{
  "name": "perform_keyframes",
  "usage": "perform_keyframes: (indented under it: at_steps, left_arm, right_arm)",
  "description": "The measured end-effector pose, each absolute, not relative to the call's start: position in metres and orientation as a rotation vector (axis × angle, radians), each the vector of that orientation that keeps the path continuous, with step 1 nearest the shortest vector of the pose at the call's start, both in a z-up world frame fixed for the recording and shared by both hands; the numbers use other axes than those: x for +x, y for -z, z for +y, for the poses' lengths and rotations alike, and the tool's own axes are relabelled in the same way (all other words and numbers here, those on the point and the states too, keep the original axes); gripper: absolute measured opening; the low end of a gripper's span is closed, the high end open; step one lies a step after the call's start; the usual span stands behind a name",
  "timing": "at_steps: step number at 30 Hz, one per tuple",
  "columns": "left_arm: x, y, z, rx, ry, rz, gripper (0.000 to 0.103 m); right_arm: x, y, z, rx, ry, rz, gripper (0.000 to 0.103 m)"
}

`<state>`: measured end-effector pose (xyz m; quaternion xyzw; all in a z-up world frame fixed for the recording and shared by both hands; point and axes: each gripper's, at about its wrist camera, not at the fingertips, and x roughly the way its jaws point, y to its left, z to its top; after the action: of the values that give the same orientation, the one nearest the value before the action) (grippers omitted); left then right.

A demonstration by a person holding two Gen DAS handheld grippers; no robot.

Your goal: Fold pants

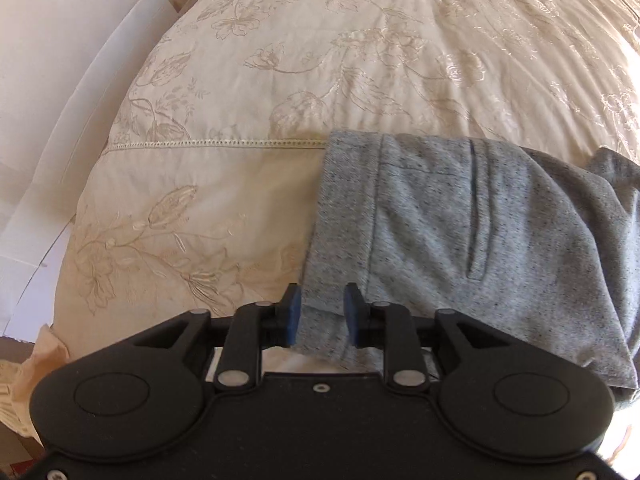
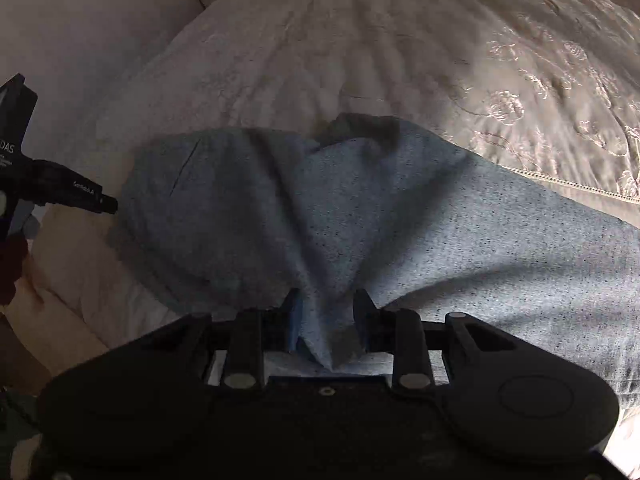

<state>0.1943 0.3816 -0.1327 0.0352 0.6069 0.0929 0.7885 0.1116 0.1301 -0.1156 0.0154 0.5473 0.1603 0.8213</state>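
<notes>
One cream embroidered bedspread [image 1: 280,80] | grey pants [image 1: 460,220] on it | white wall [image 1: 48,60] beside

The right gripper [image 2: 326,320] points steeply down at grey speckled pants [image 2: 360,208] lying on a bed [image 2: 320,40]. A bunched fold of the cloth rises between its fingers [image 2: 366,312], which pinch it, and creases fan out from the pinch across the fabric. The pants spread left and right of the gripper, one part running off toward the right edge. The bedspread is pale, with embroidered flowers [image 2: 560,92] at upper right and a stitched seam below them. At far left the left gripper [image 2: 108,204] shows as a dark shape just beside the pants' left edge.
</notes>
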Motion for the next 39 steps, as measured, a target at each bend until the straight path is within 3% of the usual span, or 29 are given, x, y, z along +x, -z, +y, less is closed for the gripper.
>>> perform_keyframes:
  at_steps: [7,17,18,20,28,39]
  left_arm:
    - [0.200,0.138,0.414,0.067,-0.178,1.336,0.042]
    - [0.193,0.143,0.442,0.019,-0.186,1.361,0.042]
    - [0.192,0.143,0.443,0.020,-0.185,1.361,0.042]
    - [0.192,0.142,0.444,0.026,-0.183,1.362,0.042]
    - [0.193,0.109,0.436,0.059,-0.145,1.267,0.042]
    - [0.218,0.123,0.365,0.170,0.048,1.232,0.043]
  right_arm:
    - [0.117,0.137,0.247,-0.212,-0.507,1.117,0.032]
    - [0.116,0.180,0.314,-0.566,-0.584,1.013,0.036]
    - [0.117,0.183,0.315,-0.572,-0.582,1.007,0.035]
    - [0.122,0.185,0.316,-0.542,-0.590,1.031,0.010]
    - [0.120,0.129,0.305,-0.254,-0.707,1.109,0.007]
    - [0.118,0.175,0.316,-0.279,-0.693,1.224,0.007]
